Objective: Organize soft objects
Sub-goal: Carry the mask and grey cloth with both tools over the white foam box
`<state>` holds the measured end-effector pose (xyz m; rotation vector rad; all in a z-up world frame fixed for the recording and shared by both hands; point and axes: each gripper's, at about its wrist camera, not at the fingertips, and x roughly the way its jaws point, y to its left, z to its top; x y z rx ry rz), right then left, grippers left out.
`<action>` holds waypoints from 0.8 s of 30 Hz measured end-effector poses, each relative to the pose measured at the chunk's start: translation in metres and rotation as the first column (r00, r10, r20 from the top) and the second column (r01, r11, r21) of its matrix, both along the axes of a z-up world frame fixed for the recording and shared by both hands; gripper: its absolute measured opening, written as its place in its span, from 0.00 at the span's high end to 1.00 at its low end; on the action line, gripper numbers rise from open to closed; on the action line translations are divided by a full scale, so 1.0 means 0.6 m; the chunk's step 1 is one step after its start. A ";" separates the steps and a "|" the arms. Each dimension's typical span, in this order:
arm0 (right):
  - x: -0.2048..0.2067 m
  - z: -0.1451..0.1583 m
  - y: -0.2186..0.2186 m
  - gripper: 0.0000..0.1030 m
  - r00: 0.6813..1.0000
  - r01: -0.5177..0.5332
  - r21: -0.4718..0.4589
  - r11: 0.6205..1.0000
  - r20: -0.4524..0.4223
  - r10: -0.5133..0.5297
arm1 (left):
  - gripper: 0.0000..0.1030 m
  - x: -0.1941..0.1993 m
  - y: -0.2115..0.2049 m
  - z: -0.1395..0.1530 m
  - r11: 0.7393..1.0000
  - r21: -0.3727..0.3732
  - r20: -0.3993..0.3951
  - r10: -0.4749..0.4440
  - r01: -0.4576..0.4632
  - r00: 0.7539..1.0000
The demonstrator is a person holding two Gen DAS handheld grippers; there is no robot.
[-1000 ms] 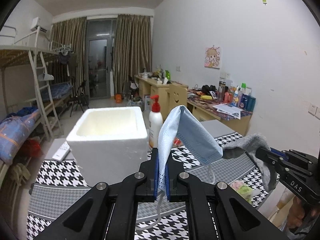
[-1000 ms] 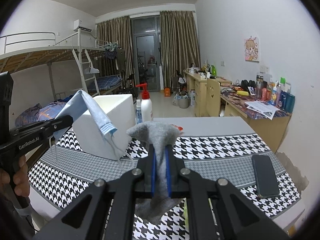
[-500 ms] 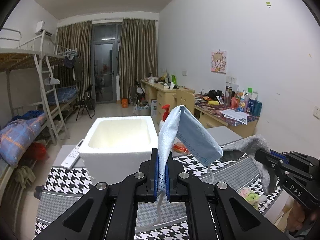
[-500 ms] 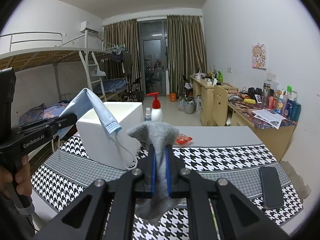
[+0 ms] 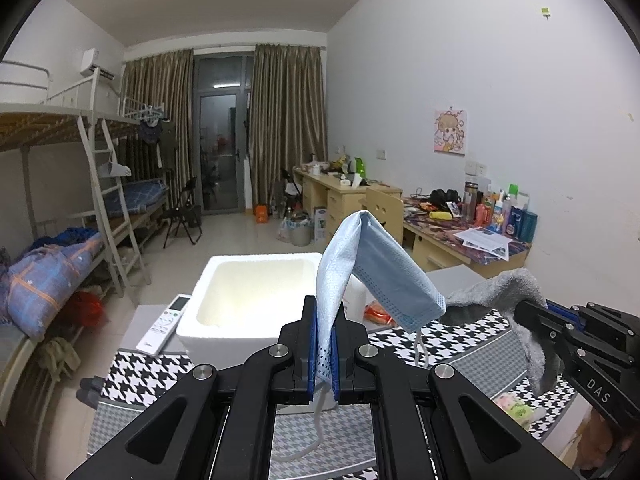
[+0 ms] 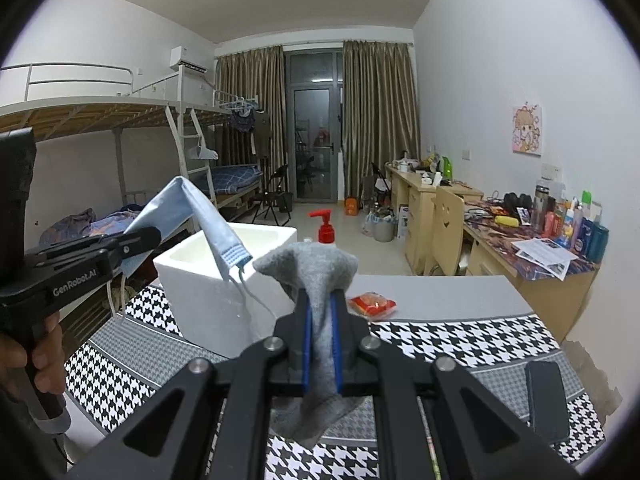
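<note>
My left gripper (image 5: pixel 325 354) is shut on a light blue face mask (image 5: pixel 380 276) that folds over above the fingers, its ear loop hanging below. It also shows in the right wrist view (image 6: pixel 208 220). My right gripper (image 6: pixel 320 344) is shut on a grey sock (image 6: pixel 316 276), which drapes over and hangs below the fingers; the sock also shows in the left wrist view (image 5: pixel 508 292). Both are held above the table, just short of an open white foam box (image 5: pixel 248 300), which also shows in the right wrist view (image 6: pixel 208 300).
A houndstooth cloth (image 6: pixel 460 336) covers the table. A red-pump bottle (image 6: pixel 326 232) stands behind the box, a red packet (image 6: pixel 372 304) lies beside it, a black phone (image 6: pixel 546 396) at the right, a remote (image 5: pixel 164 324) left of the box, and a small packet (image 5: pixel 516 408).
Both grippers have risen and drawn back a little from the foam box, so I look further down into it. Mask and sock stay gripped.
</note>
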<state>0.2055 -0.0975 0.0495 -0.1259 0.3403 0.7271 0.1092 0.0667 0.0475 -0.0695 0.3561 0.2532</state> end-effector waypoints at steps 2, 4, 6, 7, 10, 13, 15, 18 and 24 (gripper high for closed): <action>0.000 0.002 0.005 0.89 1.000 -0.001 -0.002 1.000 0.005 0.001 | 0.95 0.004 0.002 0.003 1.000 0.005 0.001 0.005 -0.005 1.000; 0.005 0.004 0.009 0.89 1.000 -0.006 0.000 1.000 0.005 0.006 | 0.95 0.008 0.006 0.006 1.000 0.011 0.002 0.009 -0.009 1.000; 0.009 0.007 0.014 0.89 1.000 -0.008 -0.002 1.000 0.003 0.008 | 0.95 0.012 0.008 0.008 1.000 0.015 0.002 0.012 -0.012 1.000; 0.010 0.009 0.017 0.89 1.000 -0.009 -0.003 1.000 0.004 0.009 | 0.95 0.013 0.011 0.010 1.000 0.014 0.002 0.013 -0.013 1.000; 0.015 0.012 0.027 0.89 1.000 -0.012 -0.007 1.000 0.003 0.012 | 0.95 0.019 0.018 0.013 1.000 0.015 0.002 0.019 -0.019 1.000; 0.018 0.018 0.034 0.89 1.000 -0.009 -0.010 1.000 0.010 0.009 | 0.95 0.023 0.025 0.014 1.000 0.014 0.003 0.028 -0.028 1.000; 0.017 0.022 0.038 0.89 1.000 -0.008 -0.008 1.000 0.020 0.008 | 0.95 0.025 0.029 0.014 0.999 0.016 0.003 0.031 -0.031 1.000; 0.020 0.030 0.043 0.89 1.000 -0.015 -0.008 1.000 0.023 0.015 | 0.95 0.028 0.036 0.017 0.999 0.015 0.005 0.041 -0.041 0.999; 0.026 0.038 0.061 0.89 0.999 -0.022 -0.015 1.000 0.026 0.022 | 0.95 0.039 0.047 0.026 0.998 0.019 0.012 0.061 -0.061 0.998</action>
